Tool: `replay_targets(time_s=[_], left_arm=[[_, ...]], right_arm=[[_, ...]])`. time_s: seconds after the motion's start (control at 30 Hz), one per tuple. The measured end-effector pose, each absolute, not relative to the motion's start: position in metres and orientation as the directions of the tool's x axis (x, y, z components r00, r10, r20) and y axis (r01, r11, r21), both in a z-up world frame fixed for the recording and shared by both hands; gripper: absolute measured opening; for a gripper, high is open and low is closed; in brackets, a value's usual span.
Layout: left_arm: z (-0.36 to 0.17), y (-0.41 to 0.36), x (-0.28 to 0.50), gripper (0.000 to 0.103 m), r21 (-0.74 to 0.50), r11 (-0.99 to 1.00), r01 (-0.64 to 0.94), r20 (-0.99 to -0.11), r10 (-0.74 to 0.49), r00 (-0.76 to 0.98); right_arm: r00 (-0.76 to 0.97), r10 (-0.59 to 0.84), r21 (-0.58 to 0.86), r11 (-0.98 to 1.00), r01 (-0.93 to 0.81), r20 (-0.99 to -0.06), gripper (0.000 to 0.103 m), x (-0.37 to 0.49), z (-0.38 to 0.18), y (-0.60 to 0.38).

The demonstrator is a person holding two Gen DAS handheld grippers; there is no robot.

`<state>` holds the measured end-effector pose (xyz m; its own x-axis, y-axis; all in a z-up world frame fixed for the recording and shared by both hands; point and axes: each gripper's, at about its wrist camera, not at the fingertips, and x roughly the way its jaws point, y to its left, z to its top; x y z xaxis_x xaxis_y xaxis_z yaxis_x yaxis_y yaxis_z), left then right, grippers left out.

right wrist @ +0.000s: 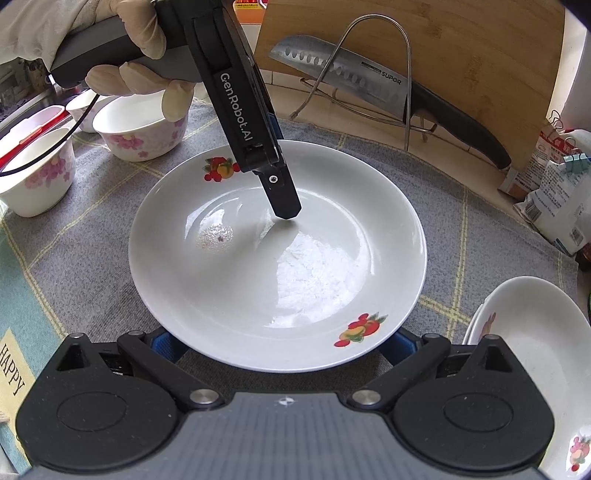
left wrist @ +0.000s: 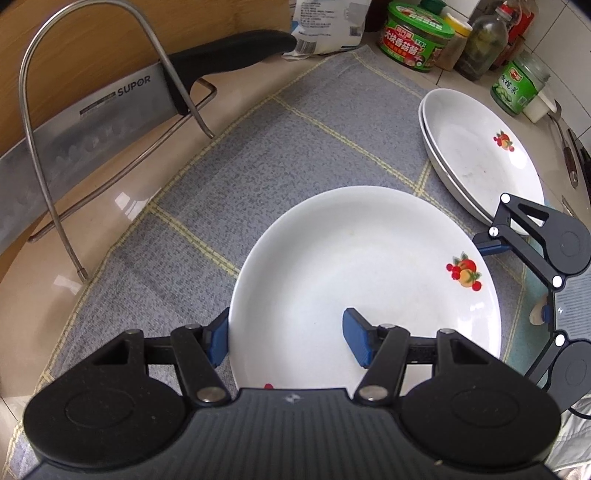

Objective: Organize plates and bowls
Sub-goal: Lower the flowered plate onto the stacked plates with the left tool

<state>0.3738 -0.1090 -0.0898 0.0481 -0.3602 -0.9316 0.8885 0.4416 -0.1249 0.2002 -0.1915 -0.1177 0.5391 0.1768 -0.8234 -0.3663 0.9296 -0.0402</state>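
I count three plates: one plate (left wrist: 364, 280) lies alone in the middle of the grey checked cloth (left wrist: 236, 177), and a stack of two plates (left wrist: 480, 155) sits at about two o'clock from it in my left camera's view, near the cloth's edge. My left gripper (left wrist: 286, 338) straddles the lone plate's near rim, one blue pad (left wrist: 219, 339) outside the rim and the other over the plate's inside; the jaws stand apart and are not pressed onto the rim. My right gripper (right wrist: 284, 341) comes at the same plate (right wrist: 277, 254) from the opposite side, its fingers spread wide beside the rim, with both tips hidden under the plate's edge, so I cannot tell whether they touch it. Three flowered bowls (right wrist: 142, 129) stand at ten o'clock in the right camera's view; the farthest is mostly hidden behind my gloved left hand (right wrist: 122, 55). One knife (right wrist: 369, 86) rests in a wire rack (right wrist: 384, 74) against a wooden board (right wrist: 480, 55) at twelve o'clock. Jars and bottles (left wrist: 417, 35) crowd the far counter in the left view, some cut off by the frame, so I cannot count them exactly.
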Motion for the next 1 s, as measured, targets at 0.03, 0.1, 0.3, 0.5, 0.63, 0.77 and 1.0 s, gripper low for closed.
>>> replay_targets(time_s=[0.03,0.1,0.3,0.5,0.63,0.77,1.0], left_arm=[[-0.090,-0.108,0.373,0.061,-0.124,0.443,0.888,-0.932,-0.360,0.050],[-0.089,-0.107,0.373,0.061,-0.127,0.448,0.885,-0.930,-0.363,0.050],[-0.083,-0.104,0.372,0.061,-0.124,0.453,0.883,-0.926,-0.372,0.061],[-0.077,-0.104,0.371,0.061,-0.118,0.459,0.881,-0.923,-0.378,0.073],[-0.073,-0.109,0.369,0.061,-0.110,0.458,0.882,-0.919,-0.384,0.085],[-0.068,-0.113,0.367,0.061,-0.105,0.450,0.887,-0.914,-0.395,0.093],[-0.062,-0.124,0.359,0.061,-0.094,0.436,0.895,-0.907,-0.408,0.103]], right_arm=[[0.539,0.175,-0.044,0.929,-0.368,-0.824,0.103,0.200,-0.117,-0.191],[0.540,0.172,-0.050,0.927,-0.372,-0.824,0.103,0.200,-0.117,-0.190],[0.539,0.170,-0.057,0.924,-0.377,-0.825,0.103,0.201,-0.113,-0.189],[0.550,0.191,-0.030,0.929,-0.368,-0.813,0.103,0.201,-0.106,-0.192],[0.560,0.188,-0.035,0.931,-0.363,-0.807,0.103,0.200,-0.103,-0.193],[0.573,0.179,-0.046,0.933,-0.357,-0.800,0.103,0.198,-0.100,-0.196],[0.588,0.166,-0.058,0.938,-0.342,-0.791,0.103,0.191,-0.094,-0.204]])
